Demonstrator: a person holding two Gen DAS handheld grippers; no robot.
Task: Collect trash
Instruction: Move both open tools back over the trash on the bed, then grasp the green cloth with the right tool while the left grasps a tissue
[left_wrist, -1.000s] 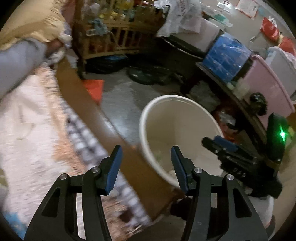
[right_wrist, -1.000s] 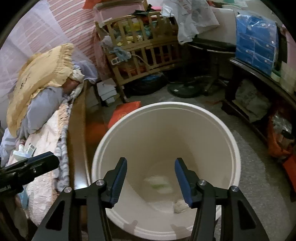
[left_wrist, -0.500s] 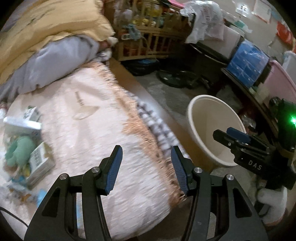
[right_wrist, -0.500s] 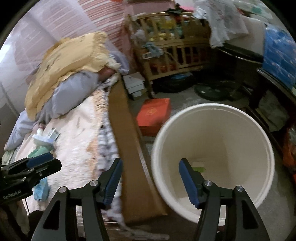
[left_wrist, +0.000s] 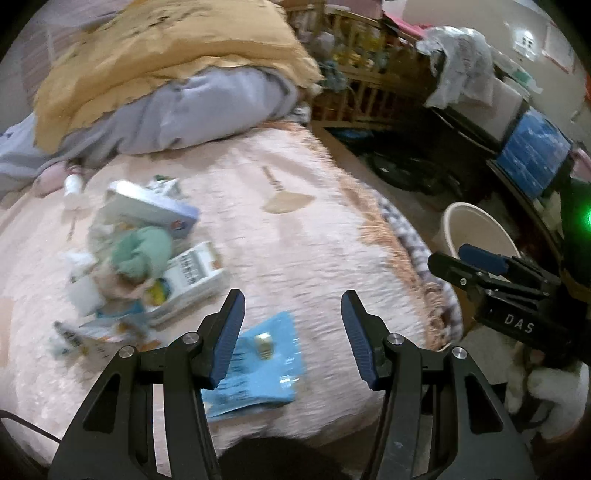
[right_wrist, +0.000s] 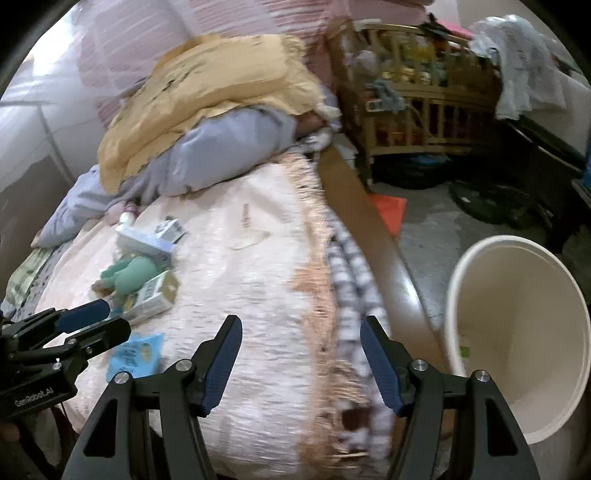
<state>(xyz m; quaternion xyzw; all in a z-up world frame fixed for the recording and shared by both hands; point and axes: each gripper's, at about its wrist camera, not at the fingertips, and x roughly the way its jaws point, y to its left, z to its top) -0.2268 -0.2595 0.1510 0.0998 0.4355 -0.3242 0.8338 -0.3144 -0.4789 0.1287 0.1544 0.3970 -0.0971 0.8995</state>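
Both views are smeared by motion, so the print on the boxes and wrappers on the bed cannot be read, and the small pale object lying on the blue packet (left_wrist: 258, 365) in the lower middle of the left wrist view is too blurred to identify. The left gripper's own fingers cut off that packet's left edge. Only a sliver of green and white shows at the bottom of the cream bucket (right_wrist: 517, 332), at the right edge of the right wrist view; its lower rim is hidden behind the right gripper's finger.

The trash sits in a loose pile on the pink bedspread (left_wrist: 295, 240), left of centre in the left wrist view: a white carton (left_wrist: 192, 273), a flat white-and-blue box (left_wrist: 155, 206), a green soft toy (left_wrist: 144, 251) among them, and crumpled wrappers (left_wrist: 92, 332) toward the lower left. A yellow quilt (left_wrist: 166, 55) over grey bedding fills the upper left; a wooden crib (right_wrist: 413, 103) stands in the upper right of the right wrist view.

The left gripper (left_wrist: 291, 332) is angled down over the blue packet, jaws apart with nothing between them. The right gripper (right_wrist: 301, 360) tilts down over the bed's fringed edge, empty, its jaws having just been opening. Each gripper shows at the side of the other's view.
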